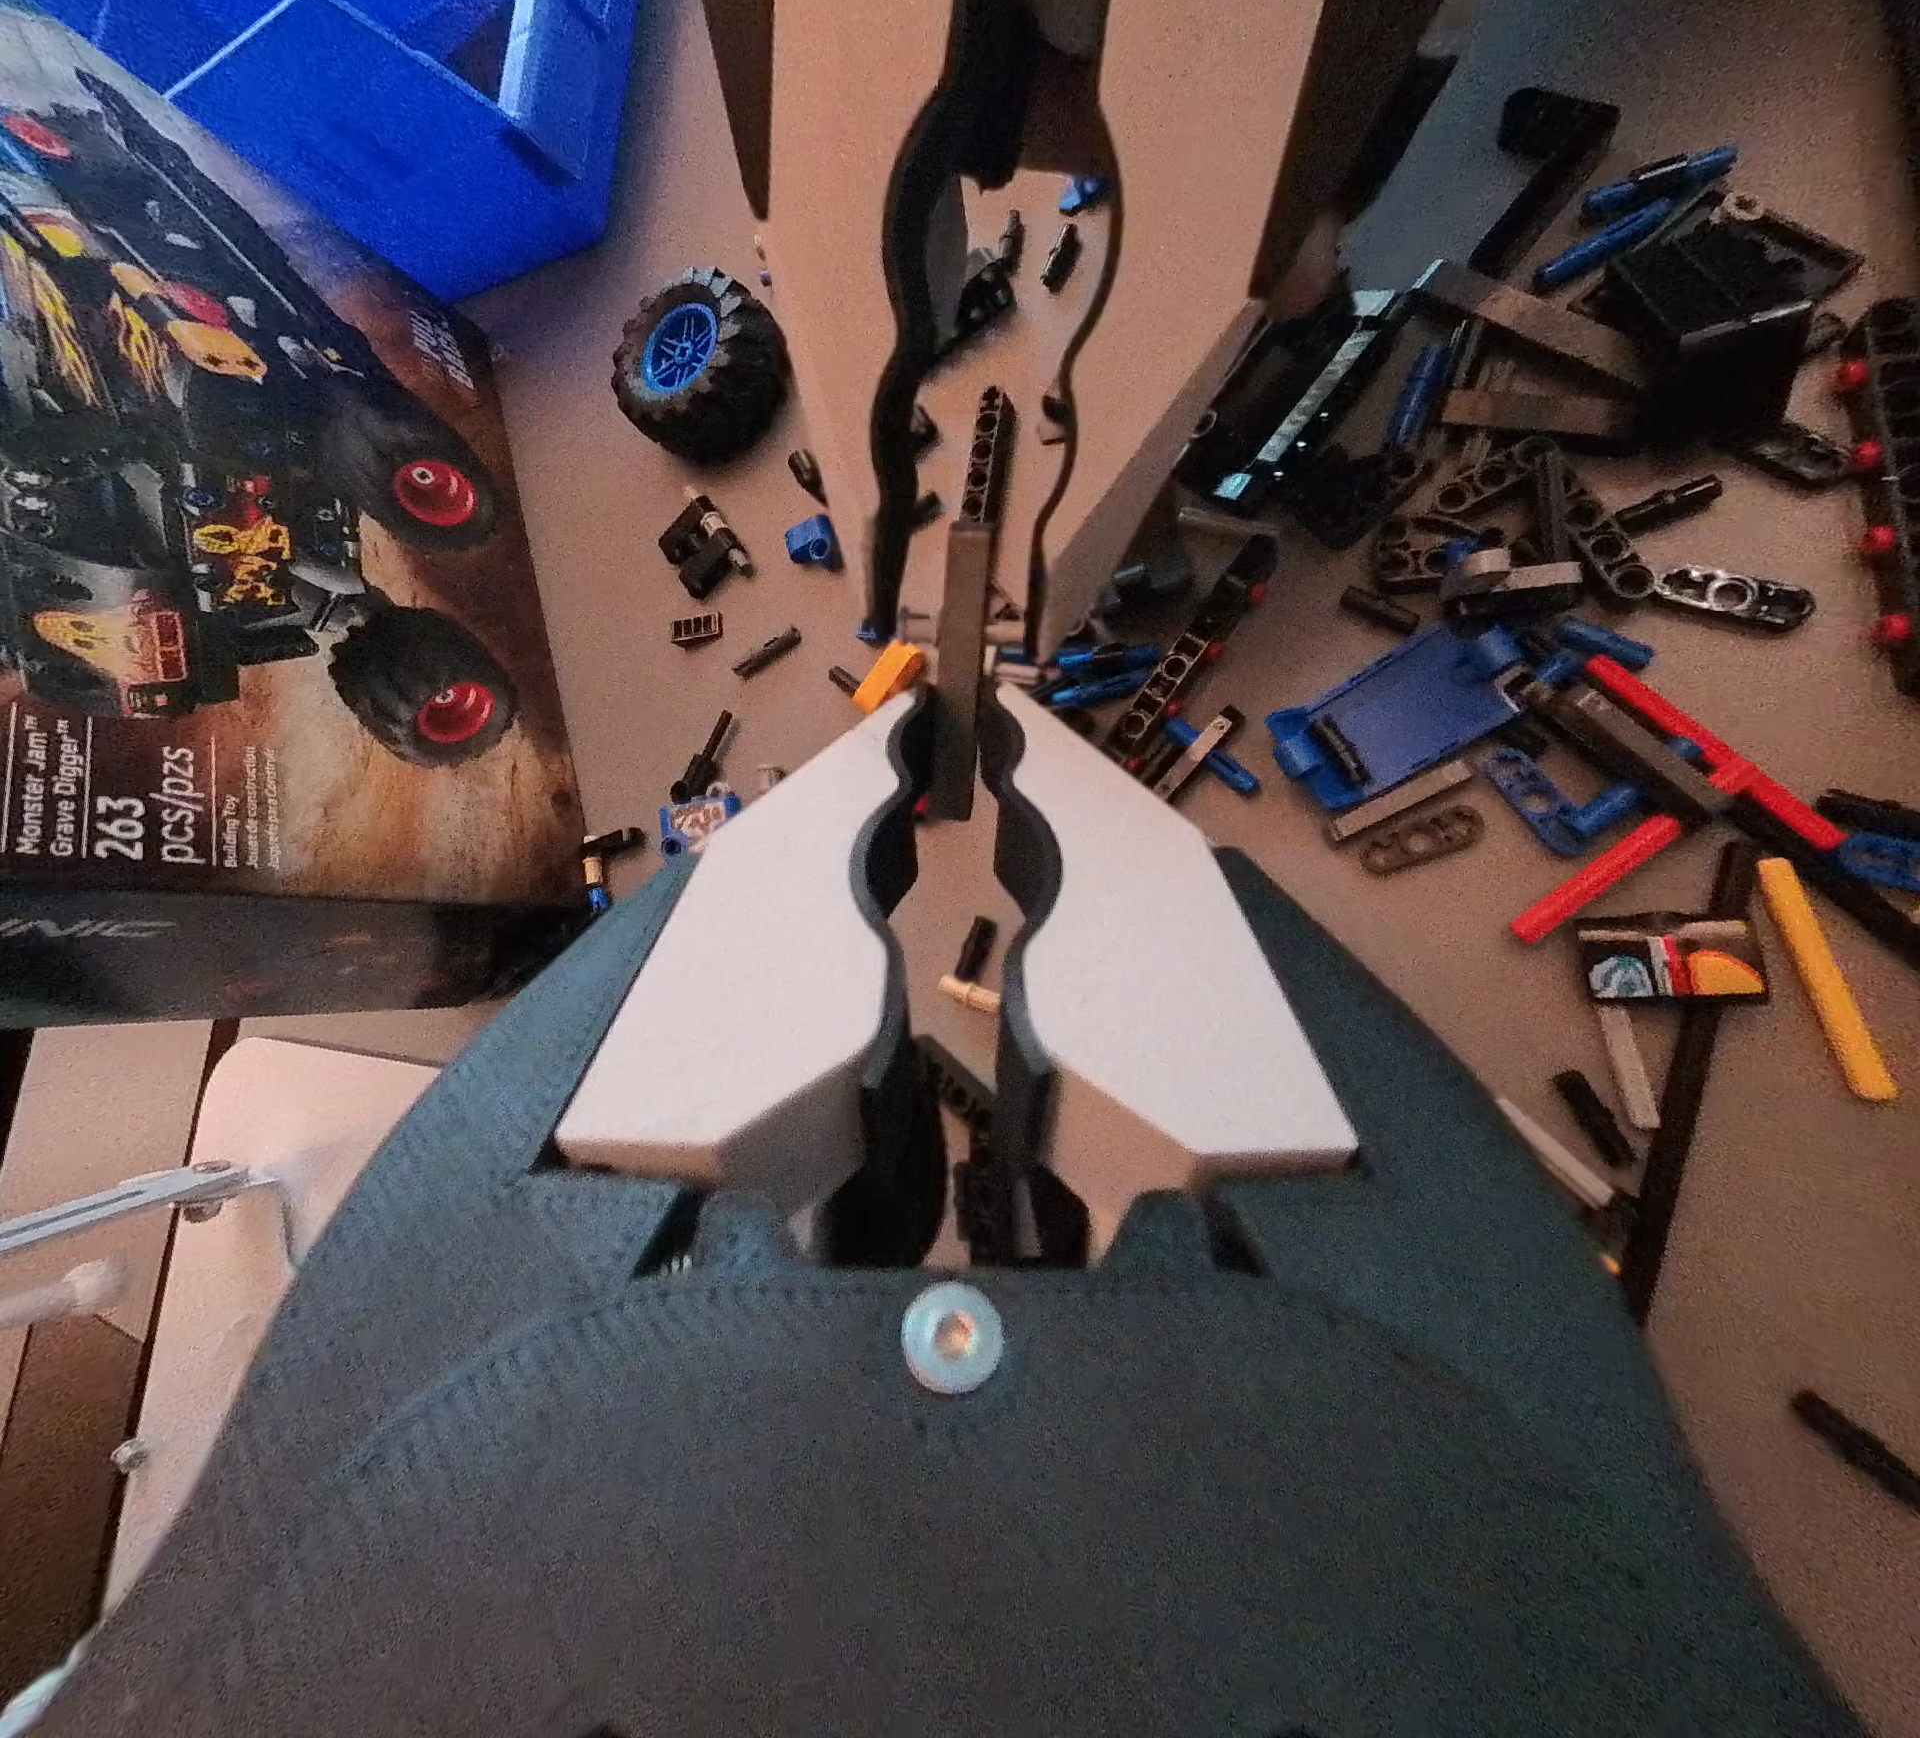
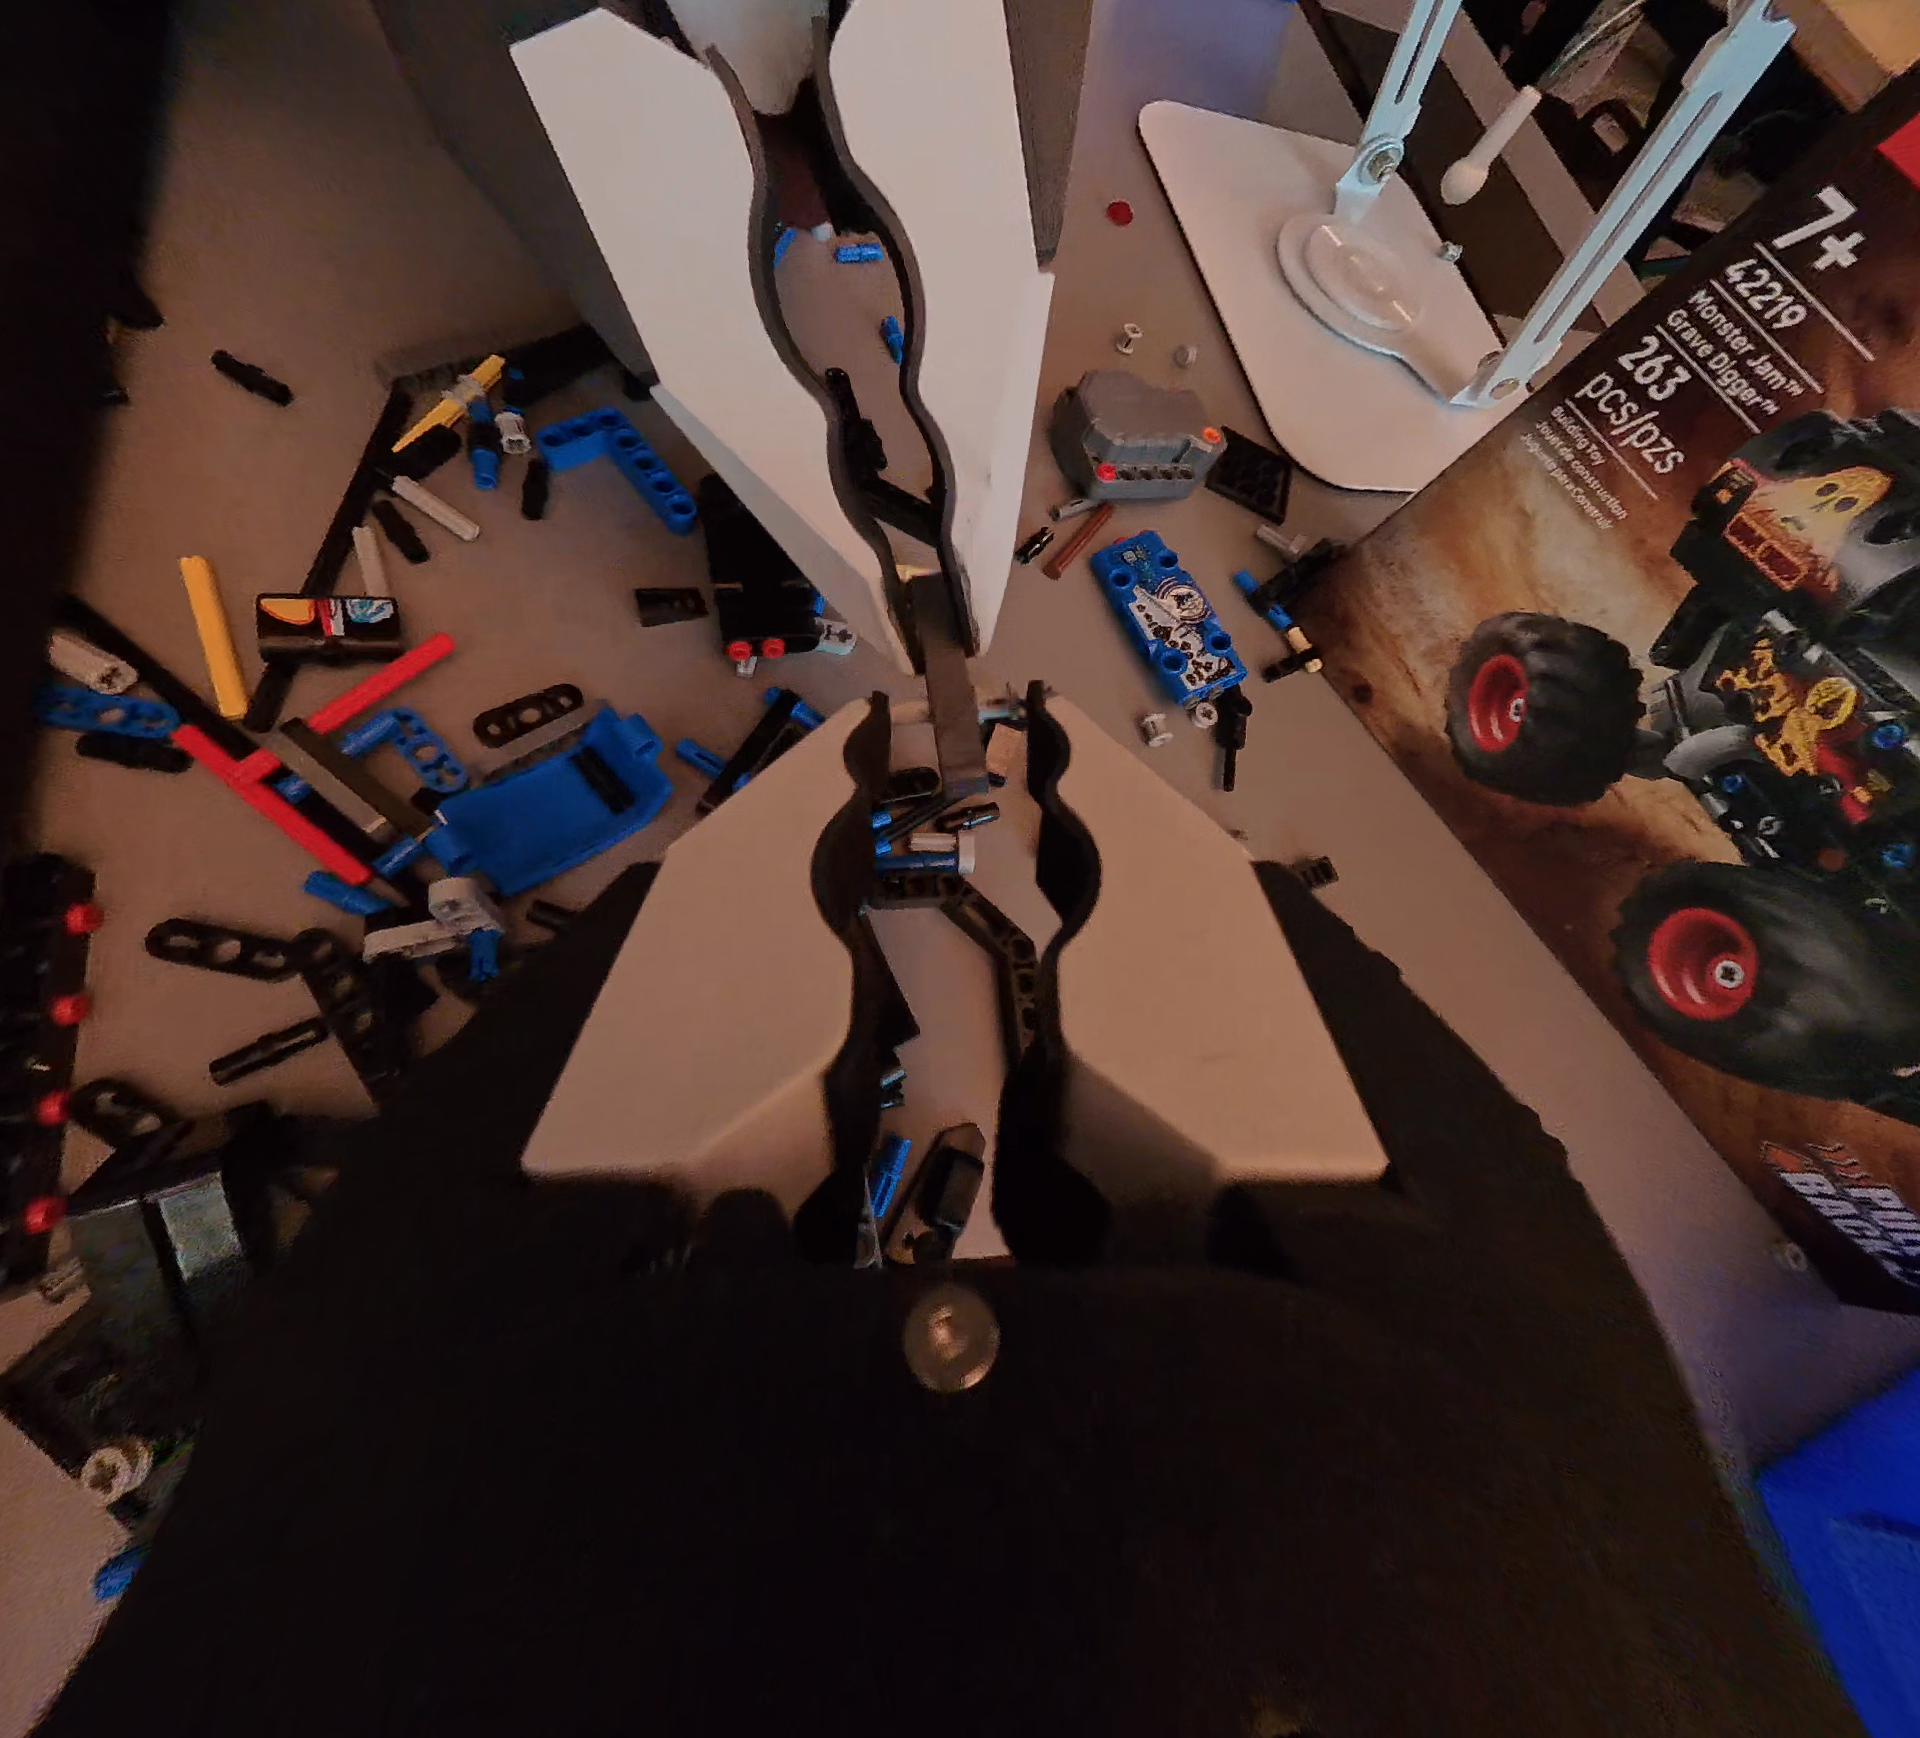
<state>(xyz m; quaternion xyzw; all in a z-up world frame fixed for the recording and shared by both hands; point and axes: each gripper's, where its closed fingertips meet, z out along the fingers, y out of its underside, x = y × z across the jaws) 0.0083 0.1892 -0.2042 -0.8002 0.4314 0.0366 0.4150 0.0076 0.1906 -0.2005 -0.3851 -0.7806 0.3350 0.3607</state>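
My left gripper [image 1: 958,701] is shut on a flat dark grey beam [image 1: 961,649] and holds it above the table, pointing away from me. My right gripper [image 2: 954,699] faces it, tip to tip. Its jaws stand apart on either side of the beam's free end [image 2: 956,732], with a gap on both sides. In the left wrist view the right gripper [image 1: 961,634] comes down from the top. In the right wrist view the left gripper [image 2: 935,639] comes down from the top, clamped on the beam.
Loose black, blue, red and yellow building pieces lie scattered on the table [image 1: 1558,1117]. There is a tyre with a blue hub [image 1: 696,358], a blue panel [image 2: 551,805] and a grey block [image 2: 1127,436]. A toy box [image 1: 260,493], a blue bin [image 1: 364,26] and a white stand base [image 2: 1299,286] border the area.
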